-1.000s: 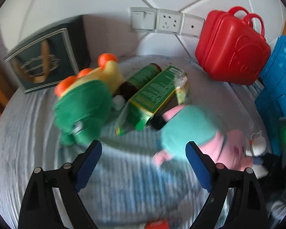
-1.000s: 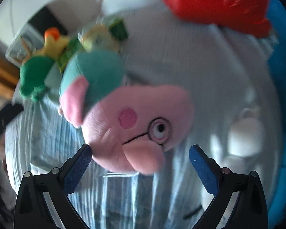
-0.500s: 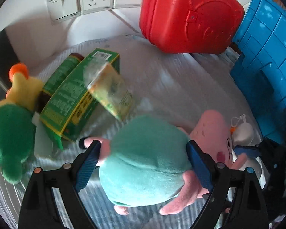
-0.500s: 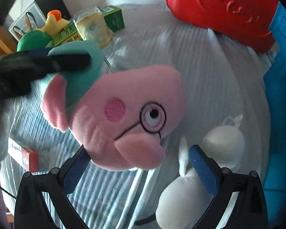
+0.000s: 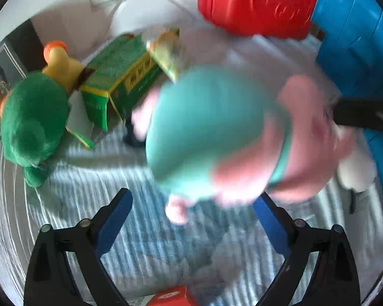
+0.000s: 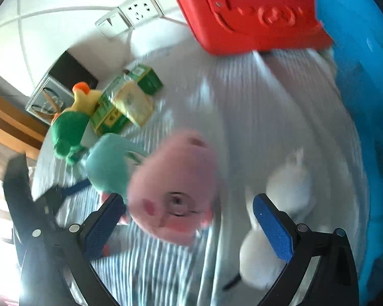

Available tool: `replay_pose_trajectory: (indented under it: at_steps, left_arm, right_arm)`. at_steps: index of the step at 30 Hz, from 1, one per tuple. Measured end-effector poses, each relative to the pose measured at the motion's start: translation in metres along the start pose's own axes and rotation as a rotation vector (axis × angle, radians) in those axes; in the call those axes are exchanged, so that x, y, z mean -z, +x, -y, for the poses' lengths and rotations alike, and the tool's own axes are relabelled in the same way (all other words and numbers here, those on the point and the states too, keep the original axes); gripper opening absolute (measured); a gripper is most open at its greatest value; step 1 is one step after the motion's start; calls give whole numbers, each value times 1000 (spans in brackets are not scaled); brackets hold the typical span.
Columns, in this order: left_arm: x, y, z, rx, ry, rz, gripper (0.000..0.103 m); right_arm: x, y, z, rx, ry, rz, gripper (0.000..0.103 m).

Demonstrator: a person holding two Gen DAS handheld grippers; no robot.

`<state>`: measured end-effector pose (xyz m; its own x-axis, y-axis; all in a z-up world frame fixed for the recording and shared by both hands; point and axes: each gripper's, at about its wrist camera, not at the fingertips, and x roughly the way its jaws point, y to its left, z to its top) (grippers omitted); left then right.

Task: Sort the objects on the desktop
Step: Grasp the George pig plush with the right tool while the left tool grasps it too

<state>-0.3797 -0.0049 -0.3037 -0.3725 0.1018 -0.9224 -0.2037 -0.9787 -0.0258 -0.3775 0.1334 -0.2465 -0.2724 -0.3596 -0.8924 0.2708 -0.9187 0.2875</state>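
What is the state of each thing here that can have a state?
Left gripper: open, jaws wide, holding nothing.
Right gripper: open, pig's head between its jaws, not pinched.
Pig plush: lying on the striped cloth, blurred.
Green box: lying down, end flaps open.
Red case: closed, upright.
Green plush: lying beside the box.

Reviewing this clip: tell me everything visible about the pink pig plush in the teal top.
The pig plush is soft fabric: a pink head with a long snout, a darker cheek patch, a stitched eye with thin glasses, pink arms and a round teal body. It lies on the striped cloth, head toward the right claw, body toward the left claw. Both claws stand open around it; any contact is too blurred to tell. A white plush lies beside its head.
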Motion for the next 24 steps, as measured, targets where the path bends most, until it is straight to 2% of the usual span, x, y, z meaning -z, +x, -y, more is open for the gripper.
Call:
replay_pose_trajectory:
  at_steps: [1,2,3,4,8,9,11,14,17,20,24]
  left_arm:
    - [2,0,-4,31,-29,-5,91]
    - [3,-4,-9,57,-51,8,91]
    - [4,-10,-11,66,-56,26,91]
    - [4,-19,-14,68,-49,52,91]
    - [-5,-38,-21,37,8,107,91]
    - [-9,-37,-22,45,24,111,91]
    - [-17,-27,-16,66,83,89,91]
    - [-20,-11,-5,40,157,62,91]
    - [-32,-10,-7,81,141,104,93]
    - [-42,0,-11,74,140,91,103]
    - [-52,11,-23,192,98,70,103]
  right_arm:
    - [-12,16,-1,30,10,-30,99]
    - [-14,30,1,21,32,-68,86]
    - [-14,36,4,-28,61,-87,86]
    - [-12,38,6,-65,86,-99,86]
    - [-1,20,0,-56,46,-82,86]
    - [2,17,0,-60,43,-85,88]
    - [6,17,-1,-64,45,-90,96]
    - [6,25,3,-81,67,-93,97]
    - [1,38,3,-84,63,-107,97]
    - [-5,50,6,-91,63,-105,97]
    - [-13,51,9,-97,31,-81,98]
